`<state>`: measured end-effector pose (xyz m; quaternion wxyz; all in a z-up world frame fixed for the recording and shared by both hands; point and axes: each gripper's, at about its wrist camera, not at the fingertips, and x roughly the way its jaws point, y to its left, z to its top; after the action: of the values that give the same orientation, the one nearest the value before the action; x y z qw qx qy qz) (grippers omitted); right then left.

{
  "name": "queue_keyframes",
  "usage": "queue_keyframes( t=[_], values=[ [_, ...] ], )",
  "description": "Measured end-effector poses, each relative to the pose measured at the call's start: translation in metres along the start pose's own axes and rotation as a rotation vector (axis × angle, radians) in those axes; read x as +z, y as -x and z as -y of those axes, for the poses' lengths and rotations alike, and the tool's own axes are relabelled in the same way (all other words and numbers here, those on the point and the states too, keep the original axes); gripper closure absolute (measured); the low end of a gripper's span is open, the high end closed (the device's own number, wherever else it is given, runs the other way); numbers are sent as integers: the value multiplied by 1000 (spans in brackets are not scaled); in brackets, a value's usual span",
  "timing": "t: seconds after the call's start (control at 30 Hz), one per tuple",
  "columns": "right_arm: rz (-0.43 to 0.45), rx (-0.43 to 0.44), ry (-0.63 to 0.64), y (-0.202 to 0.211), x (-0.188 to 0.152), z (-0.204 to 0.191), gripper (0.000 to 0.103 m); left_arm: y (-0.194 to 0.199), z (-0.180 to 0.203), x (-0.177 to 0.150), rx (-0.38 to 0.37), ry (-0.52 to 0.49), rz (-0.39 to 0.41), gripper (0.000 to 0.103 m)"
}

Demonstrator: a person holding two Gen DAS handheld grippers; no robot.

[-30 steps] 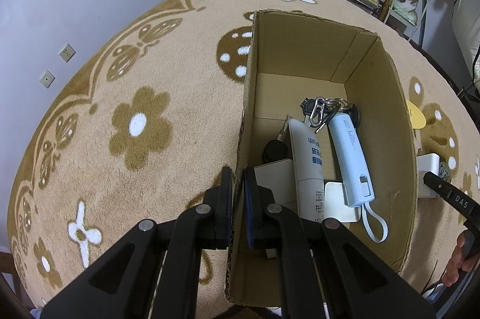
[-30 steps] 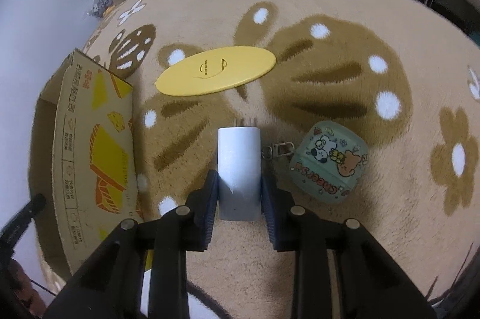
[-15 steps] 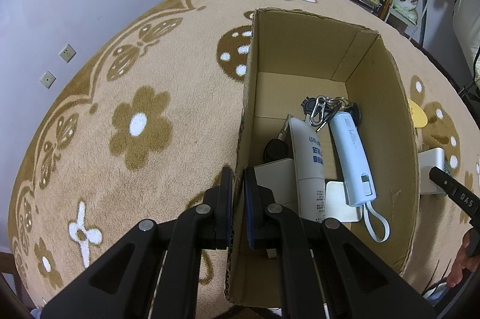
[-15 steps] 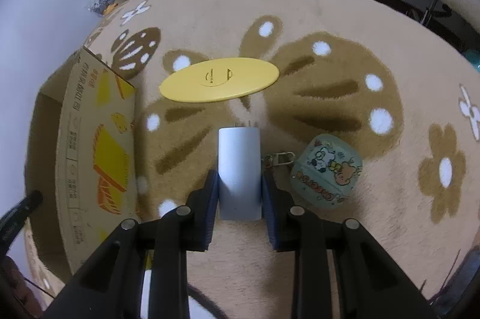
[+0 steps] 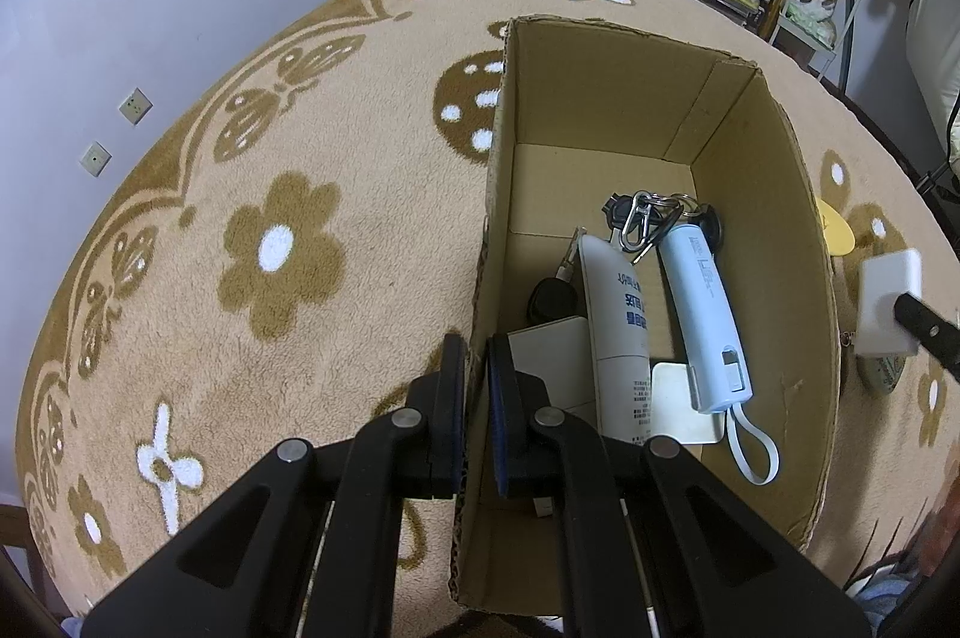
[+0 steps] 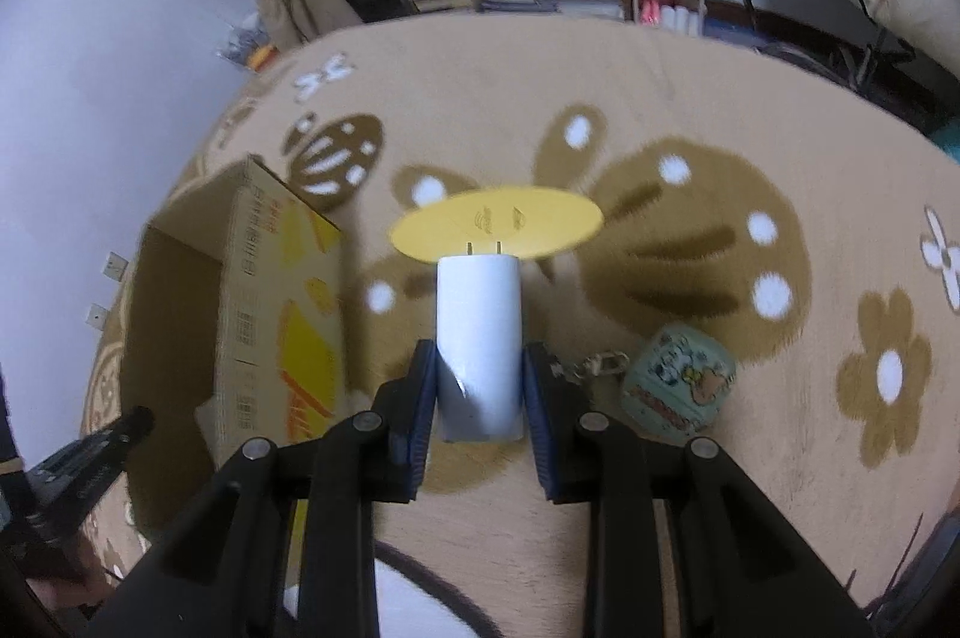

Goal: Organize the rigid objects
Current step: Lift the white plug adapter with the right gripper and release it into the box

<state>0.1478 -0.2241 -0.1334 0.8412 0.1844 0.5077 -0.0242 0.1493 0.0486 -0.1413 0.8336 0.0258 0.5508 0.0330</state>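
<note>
**Charger held clear of rug; box wall pinched**

Right gripper [image 6: 477,386] grasps the white charger [image 6: 478,332], prongs forward, above the rug [image 6: 690,98]. Left gripper [image 5: 476,386] is clenched on the cardboard box [image 5: 606,92] wall. Box print and tube [image 5: 618,332] lettering are unreadable.

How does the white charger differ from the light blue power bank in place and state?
The white charger is outside the cardboard box, held above the carpet by the right tool; the light blue power bank lies loose inside the box. The charger shows two prongs; the power bank has a strap loop. Both are pale and rigid.
</note>
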Motion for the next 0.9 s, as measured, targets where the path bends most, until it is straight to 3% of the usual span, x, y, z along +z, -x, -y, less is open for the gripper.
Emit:
queue_keyframes(
  t=[0.37,0.7,0.9],
  values=[
    [187,141,94,47,6,-45,73,0,0,0,2,-2,1,96],
    [272,193,213,58,-5,-92,73,0,0,0,4,-3,1,96],
    [264,252,253,55,-15,-111,73,0,0,0,4,-4,1,96]
  ],
)
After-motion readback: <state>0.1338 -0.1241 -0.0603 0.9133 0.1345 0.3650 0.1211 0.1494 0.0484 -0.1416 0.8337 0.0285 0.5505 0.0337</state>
